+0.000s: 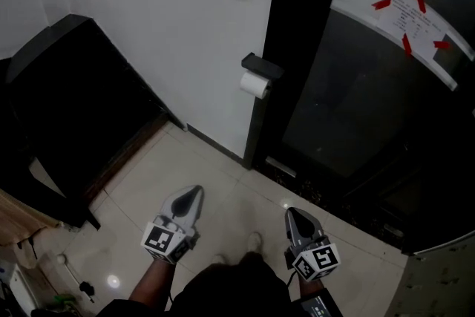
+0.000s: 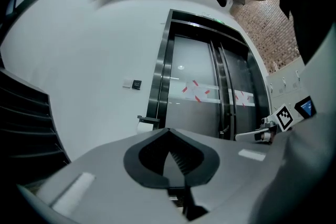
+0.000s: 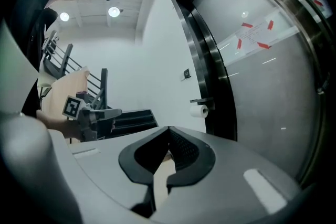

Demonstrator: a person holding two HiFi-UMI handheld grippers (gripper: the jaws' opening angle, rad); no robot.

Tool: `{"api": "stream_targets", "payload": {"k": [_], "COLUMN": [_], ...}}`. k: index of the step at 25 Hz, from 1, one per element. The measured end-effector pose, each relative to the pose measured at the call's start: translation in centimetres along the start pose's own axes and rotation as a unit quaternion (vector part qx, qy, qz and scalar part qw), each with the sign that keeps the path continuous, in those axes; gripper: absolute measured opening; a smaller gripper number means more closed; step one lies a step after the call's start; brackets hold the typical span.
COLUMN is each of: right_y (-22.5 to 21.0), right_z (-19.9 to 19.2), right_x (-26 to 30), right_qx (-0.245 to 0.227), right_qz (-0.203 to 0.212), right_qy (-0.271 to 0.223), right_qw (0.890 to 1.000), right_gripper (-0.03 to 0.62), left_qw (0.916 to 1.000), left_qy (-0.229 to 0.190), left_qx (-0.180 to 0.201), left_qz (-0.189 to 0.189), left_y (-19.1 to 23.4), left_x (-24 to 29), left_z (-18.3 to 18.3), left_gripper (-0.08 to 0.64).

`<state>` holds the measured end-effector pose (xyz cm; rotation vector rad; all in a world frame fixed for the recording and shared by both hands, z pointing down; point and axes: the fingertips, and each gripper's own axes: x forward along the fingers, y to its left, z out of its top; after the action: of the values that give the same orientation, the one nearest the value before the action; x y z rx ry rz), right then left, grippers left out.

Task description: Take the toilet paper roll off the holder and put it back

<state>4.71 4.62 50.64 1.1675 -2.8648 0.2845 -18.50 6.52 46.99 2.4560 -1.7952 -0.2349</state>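
Both of your tools are empty and well short of the work. In the head view your left gripper [image 1: 194, 195] sits at lower centre-left and your right gripper [image 1: 294, 214] at lower centre-right. Each has its jaws brought together at the tips with nothing between them, and both gripper views confirm it. The toilet paper roll [image 1: 254, 85] hangs just above the middle of the frame, under the dark holder [image 1: 262, 65]. The holder is fixed to the white wall [image 1: 148, 18] right beside the black door frame [image 1: 297, 26], well apart from either tool. Expect the roll to be very light and soft. It will probably crush under a hard squeeze, turn freely on its bar, and let its loose end unwind if you pinch only the outer sheet. You will likely need to spread one pair of jaws wide and take the roll across its full body, pads on opposite sides of the round, pressing just enough to stop it spinning. From here you cannot tell which end of the holder is open or whether its top cover lifts, so check that up close before you pull.
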Motion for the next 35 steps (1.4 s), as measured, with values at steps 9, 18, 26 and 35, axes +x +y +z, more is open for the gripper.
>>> {"api": "stream_targets", "payload": {"k": [9, 18, 26, 35], "right_y": [-3.3, -8.9, -9.9, -9.6], "right_z": [2.7, 4.1, 2.7, 1.8], "right_x": [-2.3, -8.2, -9.7, -9.8], "right_qx": [-0.004, -0.006, 0.007, 0.011], "right_qz": [0.025, -0.008, -0.007, -0.014], "right_qy": [-0.031, -0.041, -0.043, -0.02], "right_qw": [0.999, 0.999, 0.999, 1.0], "right_gripper": [0.014, 0.014, 0.012, 0.012], "left_qw": [0.9976, 0.9961, 0.9959, 0.9954], "left_qy": [-0.027, -0.043, -0.027, -0.01], "left_qx": [0.013, 0.002, 0.019, 0.025], "left_qz": [0.062, 0.078, 0.084, 0.092], "left_y": [-3.0, -9.7, -11.0, -9.9], "left_x": [-0.5, -0.3, -0.7, -0.9], "left_z": [0.4, 0.8, 1.1, 0.3], "left_gripper": [0.0, 0.0, 0.0, 0.0]}}
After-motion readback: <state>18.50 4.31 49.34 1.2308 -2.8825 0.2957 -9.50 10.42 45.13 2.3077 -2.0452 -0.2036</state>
